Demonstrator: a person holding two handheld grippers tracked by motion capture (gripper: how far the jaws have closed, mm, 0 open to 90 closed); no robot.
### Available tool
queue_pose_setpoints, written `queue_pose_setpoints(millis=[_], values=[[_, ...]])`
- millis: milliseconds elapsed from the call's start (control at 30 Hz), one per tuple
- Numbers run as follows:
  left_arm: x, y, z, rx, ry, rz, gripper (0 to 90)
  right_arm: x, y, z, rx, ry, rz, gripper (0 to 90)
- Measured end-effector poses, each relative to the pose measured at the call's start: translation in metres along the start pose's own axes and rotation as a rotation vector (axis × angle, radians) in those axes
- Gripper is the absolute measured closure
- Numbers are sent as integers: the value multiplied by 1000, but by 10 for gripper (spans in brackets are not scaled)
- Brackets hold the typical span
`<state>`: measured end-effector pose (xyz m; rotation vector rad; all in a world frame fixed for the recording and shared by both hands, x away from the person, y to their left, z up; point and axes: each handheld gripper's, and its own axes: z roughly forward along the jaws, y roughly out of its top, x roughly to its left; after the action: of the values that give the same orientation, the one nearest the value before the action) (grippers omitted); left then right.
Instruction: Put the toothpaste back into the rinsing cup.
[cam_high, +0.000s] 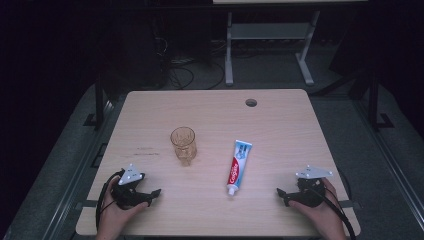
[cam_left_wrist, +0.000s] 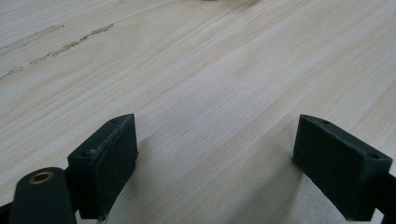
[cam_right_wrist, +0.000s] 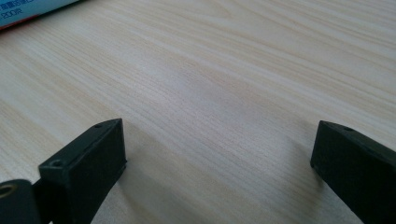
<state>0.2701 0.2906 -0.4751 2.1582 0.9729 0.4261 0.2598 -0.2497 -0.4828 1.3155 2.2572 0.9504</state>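
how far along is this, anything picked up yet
Nothing looks done yet. The toothpaste tube lies flat on the table, and the glass cup stands upright apart from it. Nothing is in hand: the left hand-held gripper and right hand-held gripper rest near the table's front edge, jaws open over bare wood. Reaching for and grasping the tube or cup is all still left.

bare table (cam_high: 280, 120) all round, glass (cam_high: 183, 144) and toothpaste tube (cam_high: 239, 165) mid-table, well apart
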Motion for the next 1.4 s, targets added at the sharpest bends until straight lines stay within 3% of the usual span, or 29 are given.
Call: queue_pose_setpoints(millis=[300,367,467,500,800,833,900,1000,1067,1133,1400], values=[[0,1,1,1,11,-9,130,0,0,-1,-9,10,-9,63],[0,1,0,2,12,-8,131,1,-1,-2,-24,16,-13,147],[0,1,0,3,12,-7,131,1,-1,-3,-29,16,-12,159],[0,0,0,0,12,-9,133,1,0,-4,-31,19,-15,234],[-1,-1,-1,1,11,-10,135,0,4,-5,-30,34,3,432],[-1,-1,-1,2,11,-10,134,0,5,-6,-24,46,-1,515],[-1,-1,-1,1,11,-10,135,0,5,-7,-23,53,0,542],[-1,-1,-1,1,11,-10,135,1,8,-9,-20,88,4,729],[-1,-1,-1,1,11,-10,134,1,10,-11,-19,99,6,763],[-1,-1,-1,1,11,-10,135,3,14,-12,-25,131,8,875],[-1,-1,-1,1,11,-10,135,7,25,-14,-36,200,14,900]])
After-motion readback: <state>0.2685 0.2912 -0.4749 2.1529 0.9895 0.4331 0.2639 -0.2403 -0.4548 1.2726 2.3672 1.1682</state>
